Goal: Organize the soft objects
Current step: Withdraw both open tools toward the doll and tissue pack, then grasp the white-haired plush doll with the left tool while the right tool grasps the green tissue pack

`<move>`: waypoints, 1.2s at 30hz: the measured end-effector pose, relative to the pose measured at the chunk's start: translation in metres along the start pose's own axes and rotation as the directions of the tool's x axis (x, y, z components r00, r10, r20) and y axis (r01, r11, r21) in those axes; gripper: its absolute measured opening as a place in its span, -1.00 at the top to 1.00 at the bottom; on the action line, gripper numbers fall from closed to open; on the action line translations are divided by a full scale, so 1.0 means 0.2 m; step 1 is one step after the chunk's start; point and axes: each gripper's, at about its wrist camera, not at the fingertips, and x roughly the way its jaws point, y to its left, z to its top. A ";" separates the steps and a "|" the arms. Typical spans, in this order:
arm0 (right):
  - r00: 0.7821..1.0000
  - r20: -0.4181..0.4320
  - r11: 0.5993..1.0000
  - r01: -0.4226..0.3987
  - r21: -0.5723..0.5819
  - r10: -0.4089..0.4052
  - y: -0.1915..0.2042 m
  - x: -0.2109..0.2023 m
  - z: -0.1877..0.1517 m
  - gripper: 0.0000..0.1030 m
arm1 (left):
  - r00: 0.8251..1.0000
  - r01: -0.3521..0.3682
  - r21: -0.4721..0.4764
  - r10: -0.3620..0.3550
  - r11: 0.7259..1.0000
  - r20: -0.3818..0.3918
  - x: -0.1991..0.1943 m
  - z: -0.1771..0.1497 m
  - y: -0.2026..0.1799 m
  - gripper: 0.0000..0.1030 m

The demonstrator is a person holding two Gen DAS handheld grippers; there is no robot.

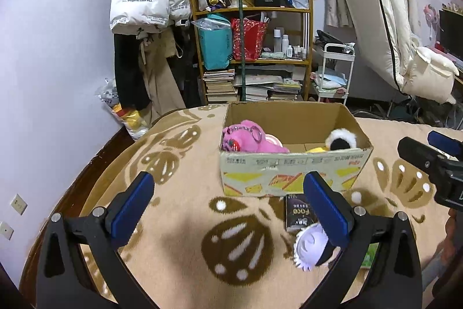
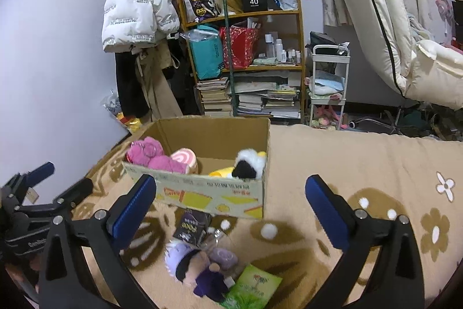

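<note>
A cardboard box [image 1: 292,173] stands on the patterned bed cover; it also shows in the right wrist view [image 2: 214,193]. Inside lie a pink plush [image 1: 249,139], a pink swirl cushion [image 2: 185,160] and a black-and-white plush [image 1: 341,139]. In front of the box lies a white-haired doll [image 2: 194,265] in dark clothes, next to a lilac soft piece [image 2: 222,257]. The doll's white hair [image 1: 308,246] shows behind my left gripper's right finger. My left gripper [image 1: 228,207] is open and empty. My right gripper [image 2: 231,210] is open and empty above the doll.
A dark small packet [image 2: 191,225] and a green packet [image 2: 251,288] lie by the doll. A wooden shelf [image 1: 251,48] with bags and books, hanging coats [image 1: 144,5] and a folded mattress [image 1: 385,34] stand beyond the bed. The right gripper shows at the left view's edge [image 1: 434,161].
</note>
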 end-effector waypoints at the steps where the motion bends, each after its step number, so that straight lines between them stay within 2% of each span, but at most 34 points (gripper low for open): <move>1: 1.000 -0.005 1.000 0.004 -0.002 -0.004 0.00 0.00 0.00 -1.00 | 1.000 0.002 0.002 -0.002 1.000 -0.002 -0.01 -0.01 0.00 -0.98; 10: 0.999 -0.042 0.999 0.009 0.039 -0.008 -0.02 -0.07 -0.07 -1.00 | 0.999 0.019 0.019 -0.018 1.000 -0.040 -0.03 -0.08 -0.03 -0.98; 16: 0.995 -0.095 0.997 0.016 0.072 -0.009 -0.05 -0.07 -0.12 -1.00 | 0.997 0.060 0.031 -0.058 0.998 -0.054 -0.01 -0.12 -0.06 -0.98; 30: 0.982 -0.181 0.993 0.067 0.094 -0.049 -0.08 0.03 -0.15 -1.00 | 0.985 0.128 0.086 -0.116 0.988 -0.130 0.09 -0.21 -0.23 -0.98; 36: 0.968 -0.243 0.989 0.092 0.118 -0.061 -0.12 0.10 -0.18 -1.00 | 0.975 0.160 0.097 -0.142 0.982 -0.169 0.17 -0.23 -0.30 -0.98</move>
